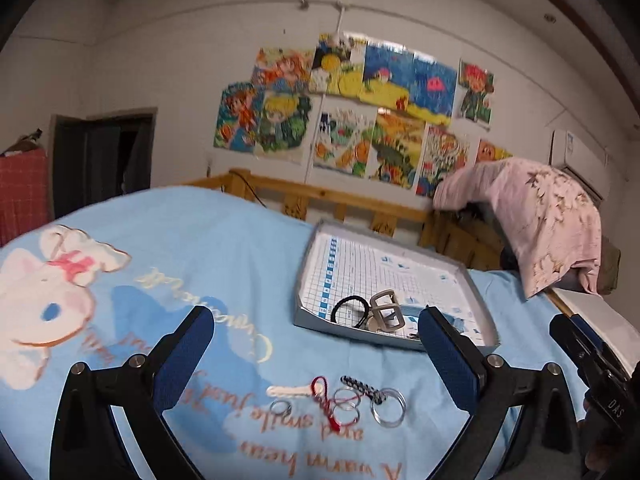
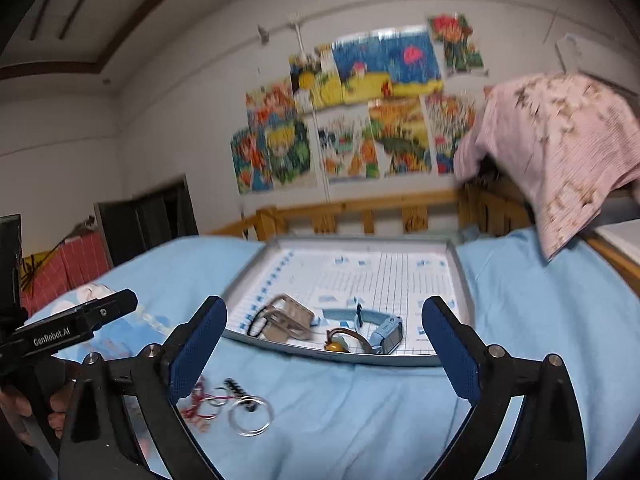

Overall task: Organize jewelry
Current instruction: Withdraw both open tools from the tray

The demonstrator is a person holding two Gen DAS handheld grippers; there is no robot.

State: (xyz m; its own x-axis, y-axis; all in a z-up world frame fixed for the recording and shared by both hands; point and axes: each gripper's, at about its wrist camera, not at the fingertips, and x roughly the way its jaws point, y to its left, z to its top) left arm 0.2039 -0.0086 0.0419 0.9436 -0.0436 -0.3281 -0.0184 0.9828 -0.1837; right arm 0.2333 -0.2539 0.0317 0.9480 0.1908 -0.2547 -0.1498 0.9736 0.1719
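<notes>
A grey box lid tray [image 1: 316,322] [image 2: 460,268] lies on the blue bed sheet. In it are a black hair tie [image 1: 349,309] [image 2: 256,322], a beige clip [image 1: 386,310] [image 2: 290,316], a blue watch [image 2: 384,330] and a brown-yellow piece [image 2: 340,342]. On the sheet in front of the tray lie several clear rings [image 1: 387,407] [image 2: 251,416], a red string [image 1: 322,400] [image 2: 196,400] and a black-white beaded piece [image 1: 360,387] [image 2: 236,387]. My left gripper [image 1: 316,356] is open and empty above them. My right gripper [image 2: 324,350] is open and empty, just before the tray.
A wooden bed rail [image 1: 344,200] [image 2: 360,208] runs behind the tray. A pink quilt [image 1: 536,216] [image 2: 560,152] hangs at the right. The other gripper shows at each view's edge [image 1: 592,368] [image 2: 68,328]. Drawings cover the wall.
</notes>
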